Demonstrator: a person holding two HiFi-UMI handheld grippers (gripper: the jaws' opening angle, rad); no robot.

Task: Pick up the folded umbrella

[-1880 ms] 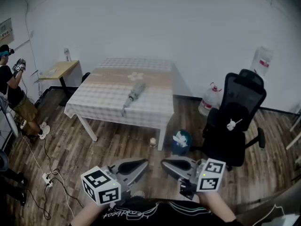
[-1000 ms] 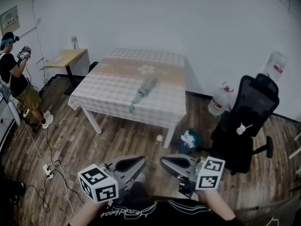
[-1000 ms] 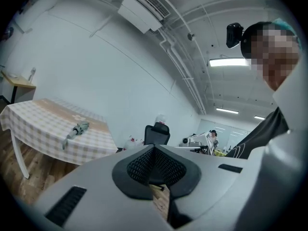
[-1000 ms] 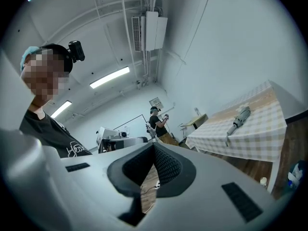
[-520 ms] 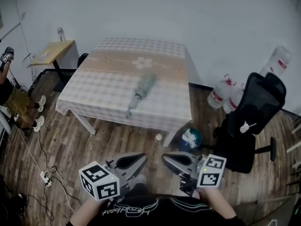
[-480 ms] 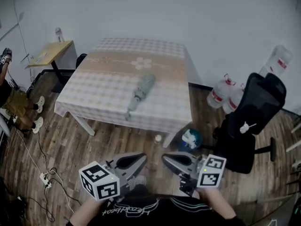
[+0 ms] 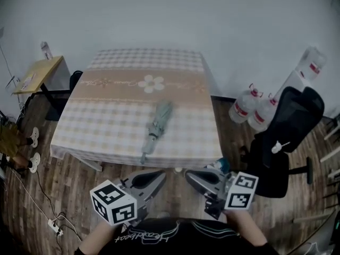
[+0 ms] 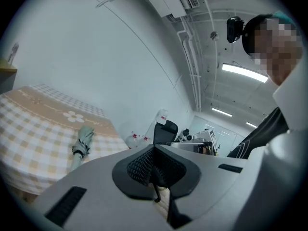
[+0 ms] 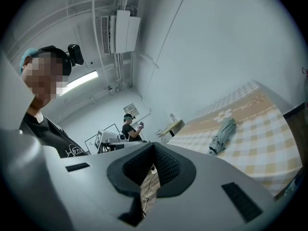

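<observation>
The left claw [image 7: 159, 176] is shut tight. Its two dark ribbed pads [image 8: 144, 165] press flat on each other and nothing sits between them. The right claw [image 7: 189, 175] is closed too. Its pads [image 9: 166, 166] meet at the tip and hold nothing. The two claws sit side by side, close to the person's body, with a small gap between them. Both point toward the desk. Each one carries a white cube with black square marks, the left cube [image 7: 113, 210] and the right cube [image 7: 241, 190].

Just past the claw tips is the near edge of the square desk with a beige and white checked cloth [image 7: 101, 129]. A white flower print [image 7: 152, 82] shows on the tan band across the cloth. The folded pale green umbrella [image 7: 158, 122] lies flat on the cloth, near the middle. Its thin end points at the near edge and its thick end points toward the flower. It is well apart from both claws, and neither claw touches it.

Under the desk and the claws is a brown wooden plank floor [image 7: 58, 193]. To the right of the desk stand clear water jugs with red labels [image 7: 245, 106], and beside them a black office chair [image 7: 284, 137]. To the left stands a small light wooden side table [image 7: 36, 74]. Far off in the right gripper view, another person in a dark shirt [image 9: 130, 125] stands by that small table.
</observation>
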